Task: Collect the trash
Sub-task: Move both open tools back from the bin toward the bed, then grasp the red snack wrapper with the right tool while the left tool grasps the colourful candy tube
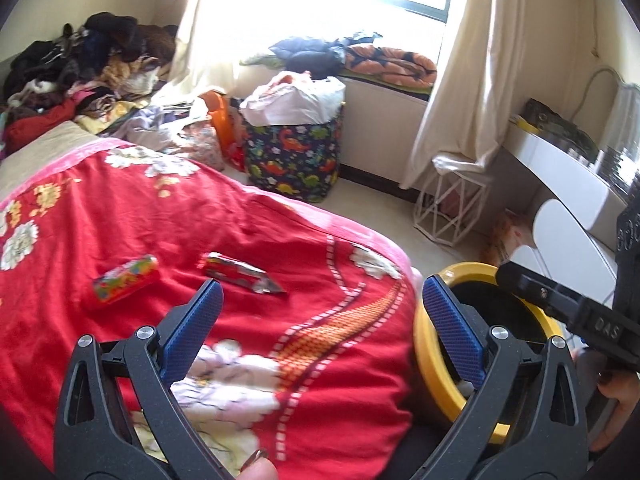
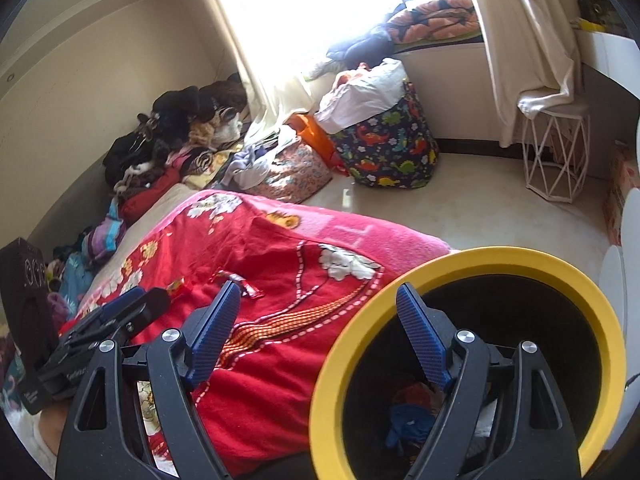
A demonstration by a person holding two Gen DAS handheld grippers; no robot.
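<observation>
both grippers [image 1: 322, 312] [image 2: 318, 316] wide, seemingly empty (unladen)

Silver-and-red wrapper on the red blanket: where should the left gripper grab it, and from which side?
Grip the red wrapper across its narrow width at the fuller red middle, coming from above with the left gripper open. It lies flat and long on the soft blanket; its silver end tapers to a thin point.

A soft, matt red blanket [image 1: 224, 240] of napped cloth is spread on the bed. A crinkled, glossy foil wrapper [image 1: 240, 276] is seen on it. The bin's yellow rim [image 2: 460, 268] looks like smooth plastic. Matt black plastic arms and ribbed blue pads [image 1: 192, 332] are shown on the left tool [image 1: 320, 300].
</observation>
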